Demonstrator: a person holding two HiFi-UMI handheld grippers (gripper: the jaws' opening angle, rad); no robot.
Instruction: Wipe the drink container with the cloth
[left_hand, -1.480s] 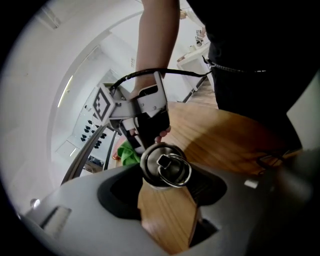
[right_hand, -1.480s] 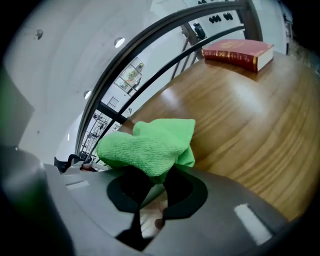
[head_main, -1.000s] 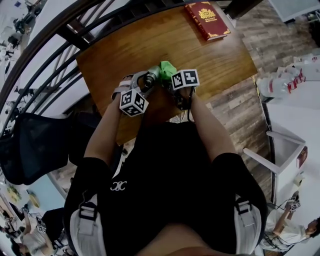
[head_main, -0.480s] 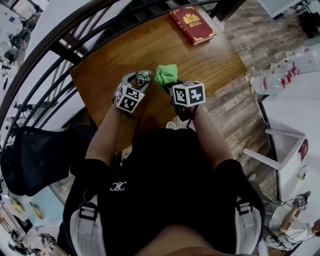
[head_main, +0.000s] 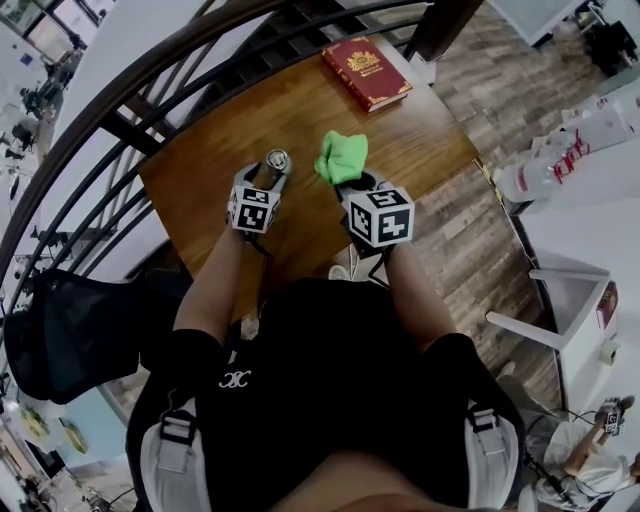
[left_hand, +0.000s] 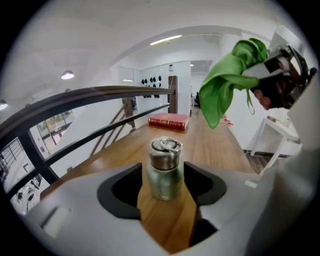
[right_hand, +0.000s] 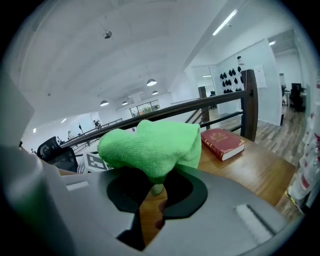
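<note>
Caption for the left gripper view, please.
Left gripper clamps a steel bottle; right gripper holds a green cloth alongside.

In the head view I can make out only the cap end of the drink container (head_main: 276, 160); most of its body sits under the left claw (head_main: 268, 180). In the right gripper view the cloth (right_hand: 150, 145) covers where the tips of the right claw (right_hand: 156, 192) meet, and the gilt print on the red book (right_hand: 222, 141) is too small for me to read. The person's arms (head_main: 215, 290) hide part of the near edge of the counter (head_main: 200, 150).
</note>
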